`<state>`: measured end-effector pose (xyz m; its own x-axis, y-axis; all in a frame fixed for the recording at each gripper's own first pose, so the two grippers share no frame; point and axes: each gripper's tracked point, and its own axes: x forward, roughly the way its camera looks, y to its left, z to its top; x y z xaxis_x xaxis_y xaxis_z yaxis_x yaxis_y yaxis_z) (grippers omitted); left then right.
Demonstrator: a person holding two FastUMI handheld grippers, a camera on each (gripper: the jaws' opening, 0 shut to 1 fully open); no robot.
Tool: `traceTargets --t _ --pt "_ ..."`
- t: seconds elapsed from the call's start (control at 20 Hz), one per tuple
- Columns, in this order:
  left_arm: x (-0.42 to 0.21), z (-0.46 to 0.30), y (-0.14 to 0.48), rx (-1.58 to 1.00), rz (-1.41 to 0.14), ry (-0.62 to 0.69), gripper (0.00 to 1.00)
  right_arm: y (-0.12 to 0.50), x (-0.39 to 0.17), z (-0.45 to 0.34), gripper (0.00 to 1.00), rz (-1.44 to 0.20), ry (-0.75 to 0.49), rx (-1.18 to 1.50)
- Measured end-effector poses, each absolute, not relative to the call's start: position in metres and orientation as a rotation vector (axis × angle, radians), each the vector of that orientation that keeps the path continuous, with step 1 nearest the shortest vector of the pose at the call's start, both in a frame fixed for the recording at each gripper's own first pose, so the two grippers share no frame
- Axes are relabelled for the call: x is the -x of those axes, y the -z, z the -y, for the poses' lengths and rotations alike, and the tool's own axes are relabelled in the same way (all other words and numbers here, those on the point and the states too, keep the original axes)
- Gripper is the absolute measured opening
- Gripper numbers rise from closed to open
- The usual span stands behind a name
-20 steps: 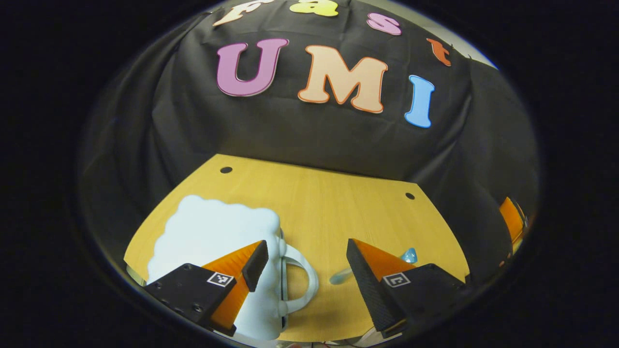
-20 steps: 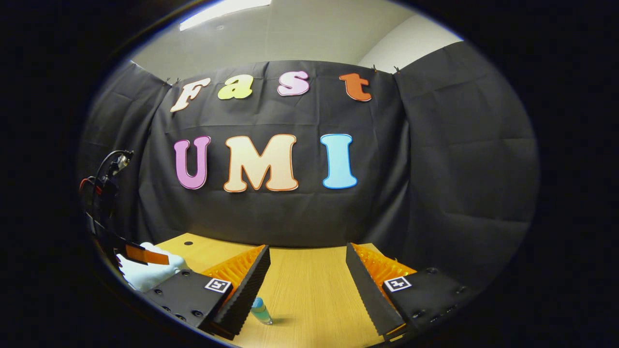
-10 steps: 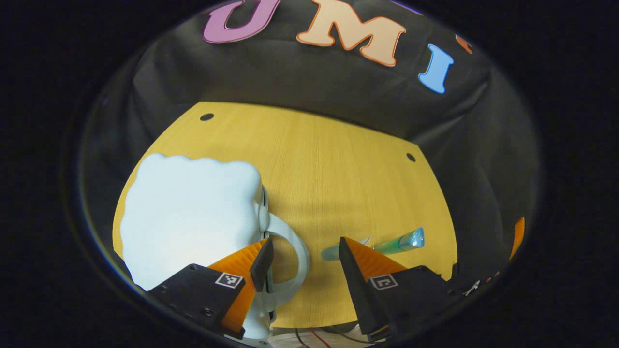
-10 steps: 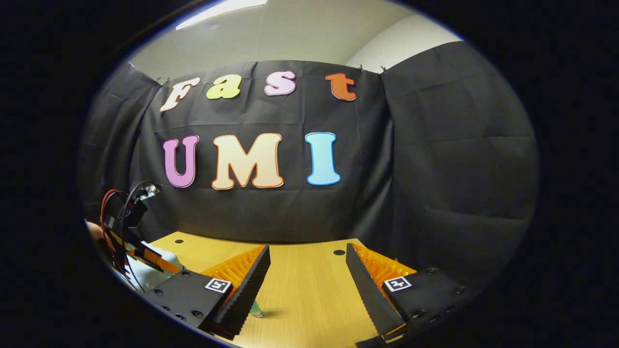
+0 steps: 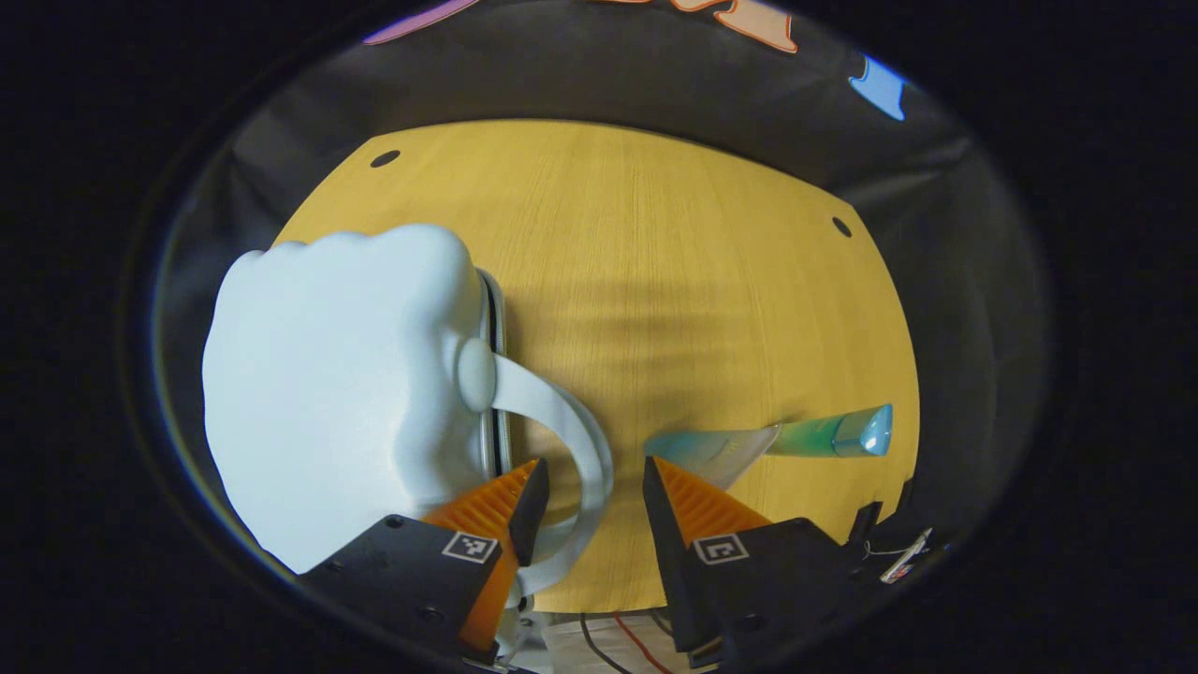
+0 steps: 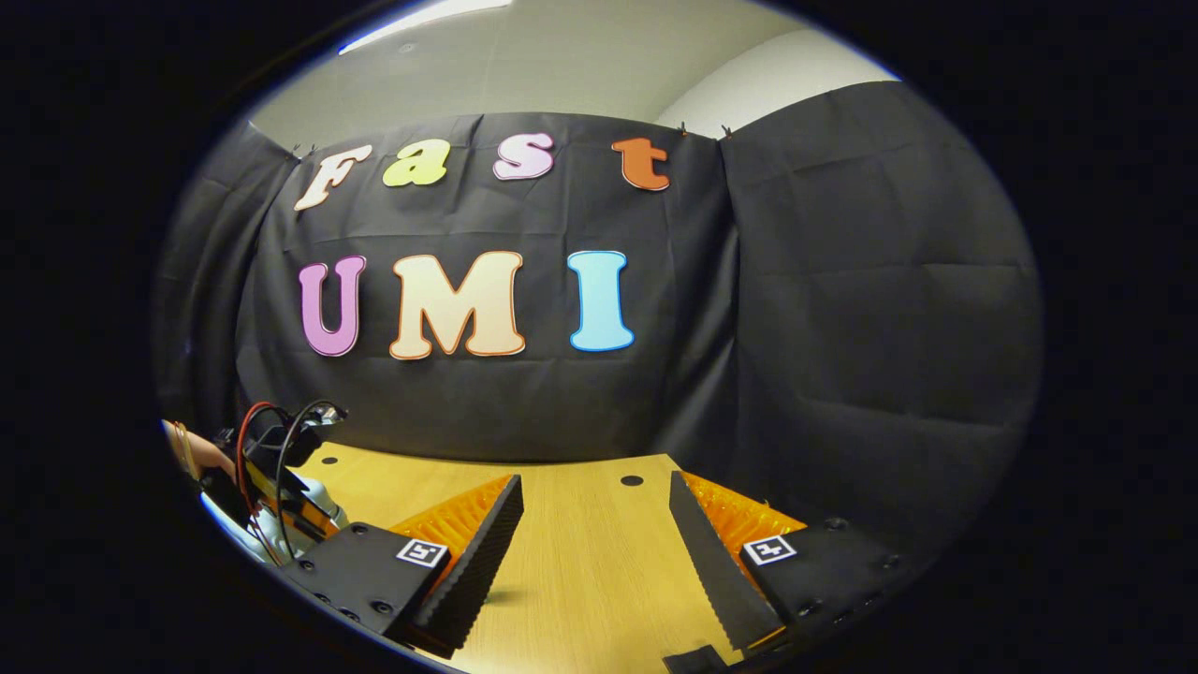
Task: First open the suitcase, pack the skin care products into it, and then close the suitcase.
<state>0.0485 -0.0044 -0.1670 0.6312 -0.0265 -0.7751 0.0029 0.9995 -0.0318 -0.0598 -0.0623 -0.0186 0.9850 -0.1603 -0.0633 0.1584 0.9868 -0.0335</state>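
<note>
A pale blue, cloud-shaped suitcase [image 5: 337, 374] lies closed on the left of the wooden table [image 5: 674, 262] in the left gripper view. Its white loop handle [image 5: 585, 440] sticks out to the right. My left gripper [image 5: 591, 477] is open and looks down on it, with the handle's curve lying between the two fingers and neither finger seen pressing it. A teal-green skin care tube [image 5: 814, 435] lies flat to the right of the handle. In the right gripper view, my right gripper [image 6: 594, 491] hangs open over bare table, holding nothing.
The left gripper's body with red and black cables [image 6: 281, 459] and the hand holding it [image 6: 187, 449] show at the right gripper view's left edge. Black cloth walls close the table's back and sides. Small dark holes [image 5: 840, 226] mark the table's far corners.
My left gripper has tipped downward and come in over the suitcase handle, its fingers narrowing. The right gripper has turned slightly right, and the tube has left its view.
</note>
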Motion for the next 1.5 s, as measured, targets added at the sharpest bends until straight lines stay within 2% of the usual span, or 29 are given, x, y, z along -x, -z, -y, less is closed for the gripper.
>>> traceTargets --t 0.05,0.25,0.5,0.75,1.0,1.5 --pt "-0.05 0.002 0.172 0.021 -0.905 0.004 0.55 0.019 0.062 0.064 0.98 -0.067 0.164 0.033" --pt "-0.057 0.0 0.185 0.006 -0.946 -0.013 0.37 0.019 0.068 0.075 0.98 -0.071 0.182 0.039" --pt "-0.062 -0.003 0.201 -0.048 -0.987 -0.019 0.3 0.022 0.072 0.082 0.98 -0.083 0.195 0.033" --pt "-0.061 0.003 0.201 -0.016 -0.998 0.011 0.09 0.025 0.074 0.085 0.98 -0.095 0.198 0.042" --pt "-0.058 0.01 0.185 0.026 -0.974 0.028 0.03 0.026 0.071 0.08 0.98 -0.097 0.182 0.043" --pt "-0.047 0.016 0.103 0.233 -0.807 0.147 0.02 0.03 0.044 0.036 0.99 -0.103 0.055 0.034"
